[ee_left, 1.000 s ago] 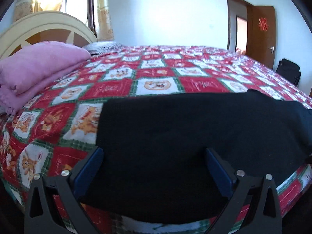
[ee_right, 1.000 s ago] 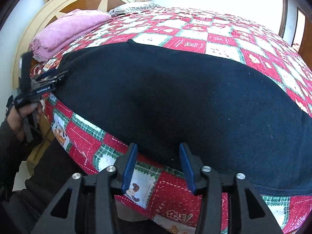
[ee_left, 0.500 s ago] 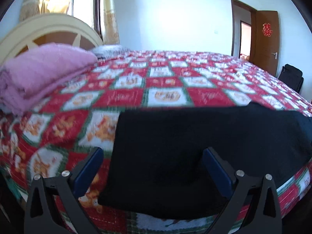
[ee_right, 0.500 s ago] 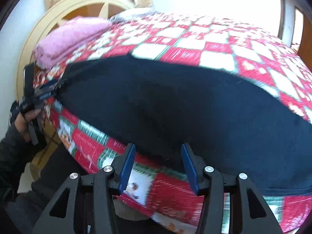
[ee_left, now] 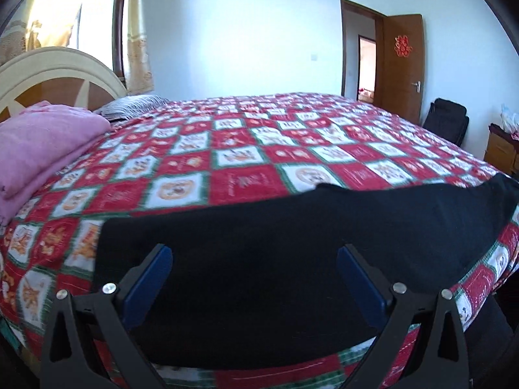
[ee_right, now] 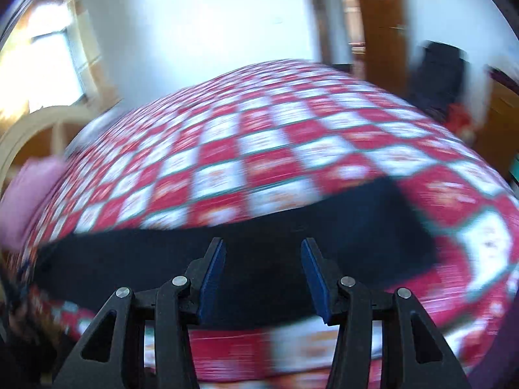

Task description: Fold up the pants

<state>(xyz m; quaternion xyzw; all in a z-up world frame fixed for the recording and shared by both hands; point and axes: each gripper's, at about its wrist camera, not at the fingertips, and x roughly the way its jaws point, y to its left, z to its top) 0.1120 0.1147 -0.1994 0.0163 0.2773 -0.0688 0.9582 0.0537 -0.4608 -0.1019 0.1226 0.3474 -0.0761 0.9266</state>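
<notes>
Left wrist view: my left tongs (ee_left: 254, 261) spread above black pants (ee_left: 292, 243) on quilted bed (ee_left: 243, 149); right tongs (ee_right: 262, 256) likewise spread, empty.

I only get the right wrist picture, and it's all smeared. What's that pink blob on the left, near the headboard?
Observer: A folded pink blanket, lying on the red checked bedspread. The left wrist view shows it sharp.
Visitor: Anything beside it?
Observer: A grey striped pillow, just behind it.
Visitor: And the other tool?
Observer: The left gripper has its fingers wide apart over the black pants, clamping nothing.
</notes>
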